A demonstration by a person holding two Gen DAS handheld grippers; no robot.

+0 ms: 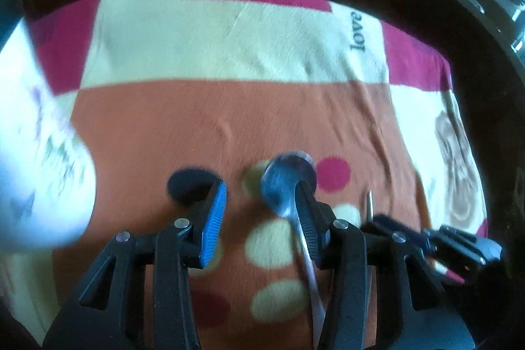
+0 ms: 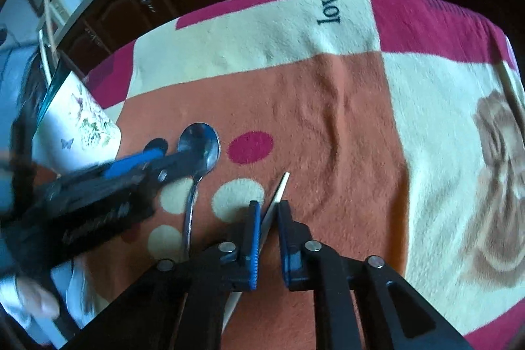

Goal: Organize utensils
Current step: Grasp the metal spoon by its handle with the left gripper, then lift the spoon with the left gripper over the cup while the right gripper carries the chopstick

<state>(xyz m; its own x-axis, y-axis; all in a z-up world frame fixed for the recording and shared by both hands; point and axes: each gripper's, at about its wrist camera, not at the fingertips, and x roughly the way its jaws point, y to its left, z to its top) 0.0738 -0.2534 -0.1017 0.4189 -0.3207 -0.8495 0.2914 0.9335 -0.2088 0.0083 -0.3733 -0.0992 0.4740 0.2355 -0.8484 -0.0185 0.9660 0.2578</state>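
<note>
Lying on the blanket [image 2: 328,107] just right of the cup [image 2: 78,127]: a spoon [image 2: 198,146], between the wide-open left gripper [image 1: 259,205]. Right of the spoon, right gripper [image 2: 269,212] pinching a chopstick [image 2: 280,187].

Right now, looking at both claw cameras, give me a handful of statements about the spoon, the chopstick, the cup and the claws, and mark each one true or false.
1. The left claw stands open over the spoon. True.
2. The right claw is empty. False: it is shut on a pale chopstick, whose tip sticks out past the fingers.
3. The spoon lies on the cloth with its bowl pointing away from the person. True.
4. The flowered cup stands to the right of the chopstick. False: it is far to the left, beyond the spoon.
5. The cloth is plain white. False: it has orange, cream and magenta blocks, spots and the word "love".
</note>
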